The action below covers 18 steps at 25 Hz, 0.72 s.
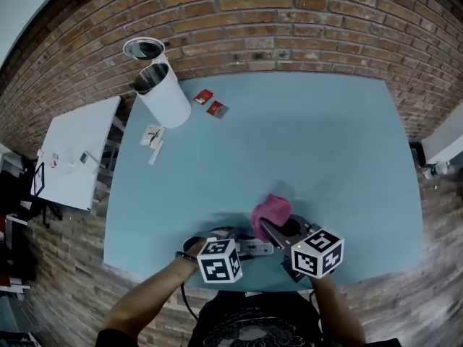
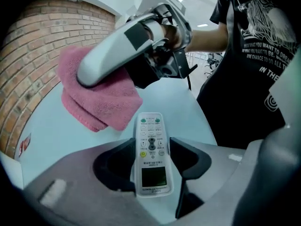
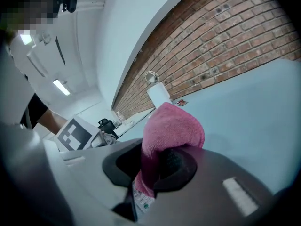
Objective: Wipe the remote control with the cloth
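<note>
Pink cloth (image 2: 101,102) poised beside remote control (image 2: 150,126)
Our left claw (image 2: 153,147) clamps it, long axis 12-to-6; our right claw (image 3: 157,166) (pinching the cloth) hovers at its 10 o'clock.

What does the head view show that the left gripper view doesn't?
Only the head view shows the white bin and the white side table. Only the left gripper view shows the buttons and screen of the remote control, and the print on the person's black shirt. Both show the pink cloth, the blue table and the brick wall.
</note>
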Tool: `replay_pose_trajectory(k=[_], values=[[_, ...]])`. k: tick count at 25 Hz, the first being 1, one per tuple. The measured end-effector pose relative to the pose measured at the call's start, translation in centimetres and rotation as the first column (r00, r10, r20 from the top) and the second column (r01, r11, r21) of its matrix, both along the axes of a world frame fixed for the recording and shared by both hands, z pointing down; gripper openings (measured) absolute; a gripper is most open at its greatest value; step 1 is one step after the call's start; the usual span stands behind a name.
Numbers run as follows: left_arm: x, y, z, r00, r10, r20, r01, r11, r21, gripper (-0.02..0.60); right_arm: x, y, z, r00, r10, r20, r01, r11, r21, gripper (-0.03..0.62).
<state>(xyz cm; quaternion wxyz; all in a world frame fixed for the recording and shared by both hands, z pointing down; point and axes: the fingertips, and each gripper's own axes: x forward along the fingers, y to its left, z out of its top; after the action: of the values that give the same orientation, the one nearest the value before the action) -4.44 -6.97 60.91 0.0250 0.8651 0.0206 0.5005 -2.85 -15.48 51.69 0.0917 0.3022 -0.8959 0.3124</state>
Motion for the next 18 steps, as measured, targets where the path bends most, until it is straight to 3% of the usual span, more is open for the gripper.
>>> replay_pose_trajectory(k=[5,11,15,18], values=[[-2.2,-0.7,-0.9,0.997,-0.041,-0.059,0.041,0.999,-0.009,0.264,-1.4,1.2,-0.2,0.999,0.049,-0.004,-0.049,0.999,-0.012,0.063],[-5.4,0.7,0.1,1.000,-0.004,-0.017,0.004,1.000,0.004,0.264,-4.5,2.8,0.0,0.999,0.052,-0.013,-0.052,0.999,-0.014,0.063],[-5.8,0.3,0.7,1.000,-0.012,0.002,0.012,0.998,0.062,0.265,-6.9,3.8,0.4,0.999,0.027,-0.034,-0.027,1.000,-0.007,0.063],[-5.7,0.2,0.7,1.000,-0.027,0.006,0.026,0.998,0.062,0.264,-8.0,4.4,0.8,0.998,0.007,-0.060,-0.007,1.000,0.007,0.063]])
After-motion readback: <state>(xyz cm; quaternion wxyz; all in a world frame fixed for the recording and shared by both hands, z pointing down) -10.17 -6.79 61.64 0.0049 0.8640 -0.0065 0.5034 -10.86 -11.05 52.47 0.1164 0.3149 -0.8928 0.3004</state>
